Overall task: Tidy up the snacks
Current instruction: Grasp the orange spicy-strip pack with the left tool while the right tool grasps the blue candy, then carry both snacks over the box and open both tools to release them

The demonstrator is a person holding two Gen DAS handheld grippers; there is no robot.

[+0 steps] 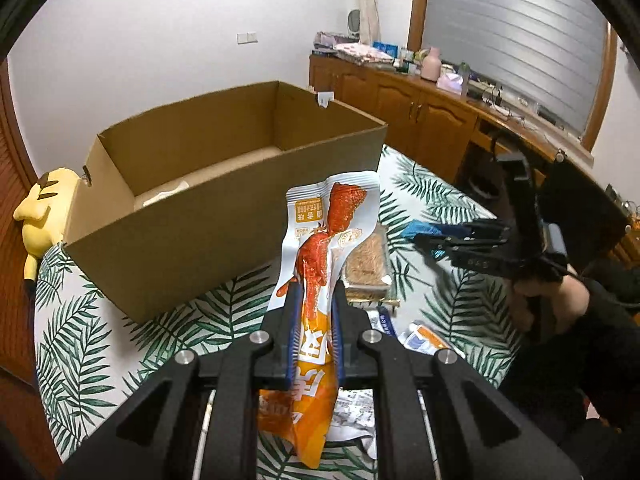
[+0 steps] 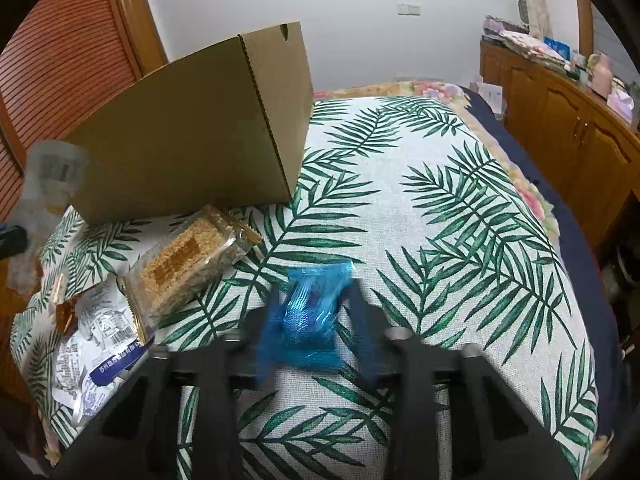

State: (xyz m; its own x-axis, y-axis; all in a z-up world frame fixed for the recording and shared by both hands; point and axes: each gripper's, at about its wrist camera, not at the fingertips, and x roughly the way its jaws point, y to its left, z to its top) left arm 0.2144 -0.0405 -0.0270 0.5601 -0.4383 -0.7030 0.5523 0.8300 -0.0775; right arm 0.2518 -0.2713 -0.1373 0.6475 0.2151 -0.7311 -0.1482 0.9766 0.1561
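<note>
My left gripper (image 1: 317, 286) is shut on a long orange-and-white snack packet (image 1: 320, 248), which is held up off the leaf-print cloth, just in front of an open cardboard box (image 1: 192, 224). The box holds something pale at its bottom. My right gripper (image 2: 318, 304) is low over the cloth, and a crumpled blue packet (image 2: 312, 312) is pinched between its blurred fingers. In the left wrist view that gripper (image 1: 424, 240) reaches in from the right with the blue packet (image 1: 416, 227) at its tip.
A clear packet of brown crumbly snack (image 2: 188, 264) and a white printed packet (image 2: 96, 344) lie near the box (image 2: 200, 140). A small orange-white packet (image 1: 424, 338) lies on the cloth. A yellow plush toy (image 1: 44, 208) sits left of the box, wooden cabinets (image 1: 420, 108) to the right.
</note>
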